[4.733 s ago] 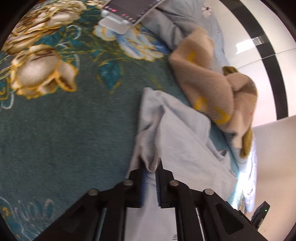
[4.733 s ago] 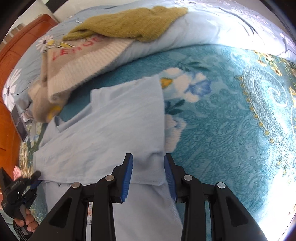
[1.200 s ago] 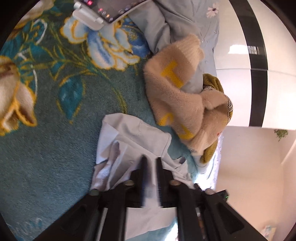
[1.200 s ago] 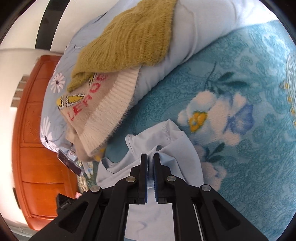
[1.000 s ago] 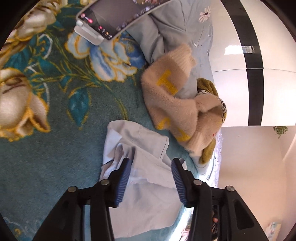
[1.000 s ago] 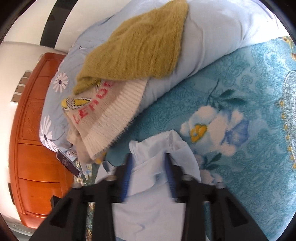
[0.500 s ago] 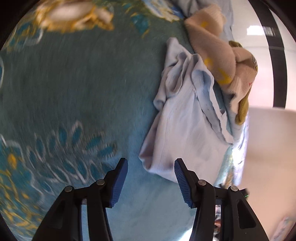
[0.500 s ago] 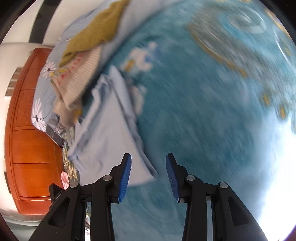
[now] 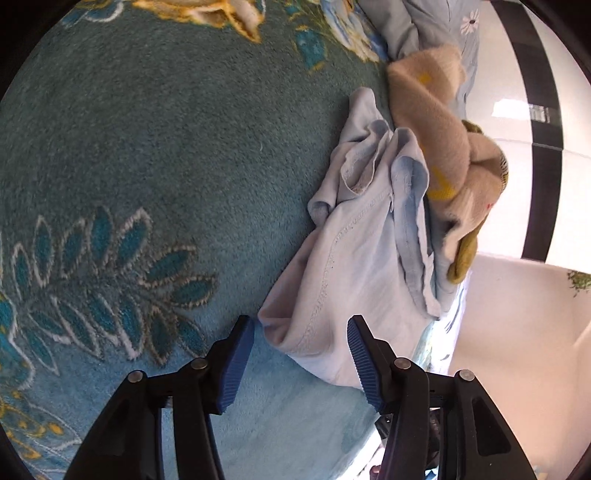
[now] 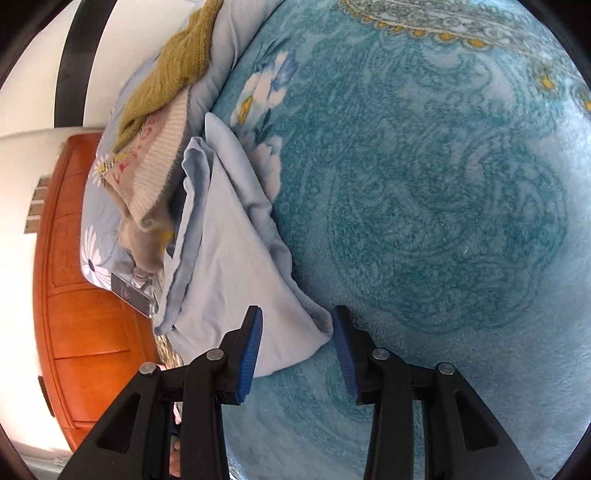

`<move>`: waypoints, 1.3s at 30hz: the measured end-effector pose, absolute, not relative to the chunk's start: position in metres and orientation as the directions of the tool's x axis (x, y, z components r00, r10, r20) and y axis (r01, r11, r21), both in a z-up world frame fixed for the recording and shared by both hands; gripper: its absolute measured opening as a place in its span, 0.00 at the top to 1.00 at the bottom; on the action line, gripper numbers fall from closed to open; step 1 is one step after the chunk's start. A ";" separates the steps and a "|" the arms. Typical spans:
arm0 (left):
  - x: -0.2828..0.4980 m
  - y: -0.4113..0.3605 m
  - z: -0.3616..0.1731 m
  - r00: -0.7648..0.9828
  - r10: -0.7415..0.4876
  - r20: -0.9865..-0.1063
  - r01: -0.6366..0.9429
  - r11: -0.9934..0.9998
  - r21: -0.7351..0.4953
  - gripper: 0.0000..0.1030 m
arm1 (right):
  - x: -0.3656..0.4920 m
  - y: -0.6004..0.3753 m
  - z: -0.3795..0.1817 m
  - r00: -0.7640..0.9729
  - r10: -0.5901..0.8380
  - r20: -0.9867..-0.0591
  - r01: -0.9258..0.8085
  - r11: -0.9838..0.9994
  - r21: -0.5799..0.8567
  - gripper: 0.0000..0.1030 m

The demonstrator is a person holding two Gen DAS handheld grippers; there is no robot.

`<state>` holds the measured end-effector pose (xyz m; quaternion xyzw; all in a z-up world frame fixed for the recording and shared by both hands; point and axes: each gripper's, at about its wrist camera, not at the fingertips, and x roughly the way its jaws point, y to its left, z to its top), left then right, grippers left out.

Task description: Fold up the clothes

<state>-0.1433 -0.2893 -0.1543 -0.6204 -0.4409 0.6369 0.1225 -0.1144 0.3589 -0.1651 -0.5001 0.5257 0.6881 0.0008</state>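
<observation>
Left gripper (image 9: 301, 354): bottom centre of the left wrist view; jaws spread wide, holding nothing. The near folded corner of the shirt lies in the gap between the blue pads, not pinched.
Right gripper (image 10: 297, 341): bottom centre of the right wrist view; jaws wide apart, empty. The shirt's near corner sits between the pads, close to the right one.
Shirt (image 9: 354, 258): pale blue, folded into a long narrow bundle on the bed. In the left wrist view it runs from the gripper up toward the upper right, with a stitched seam along it and a bunched, crumpled end at the far side. In the right wrist view (image 10: 229, 266) it runs from the bottom centre up toward the upper left, with layered edges showing along its left side.
Blanket (image 10: 424, 221): teal plush with flower and leaf patterns, covering the bed under the shirt; fills most of both views (image 9: 147, 166).
Sweater (image 9: 439, 147): beige knit with yellow marks, heaped just beyond the shirt and touching its far edge, right of centre in the left wrist view.
Yellow-green knit (image 10: 173, 66): lies on the pale blue pillow (image 10: 236, 33), upper left of the right wrist view.
Headboard (image 10: 81, 295): orange-brown wood, left edge of the right wrist view.
</observation>
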 end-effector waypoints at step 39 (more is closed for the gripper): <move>-0.040 -0.310 -0.102 -0.182 0.599 -0.780 0.374 -0.691 -0.618 0.92 | -0.041 0.338 -0.120 -0.381 -0.580 -0.720 -0.451 -0.563 0.693 0.95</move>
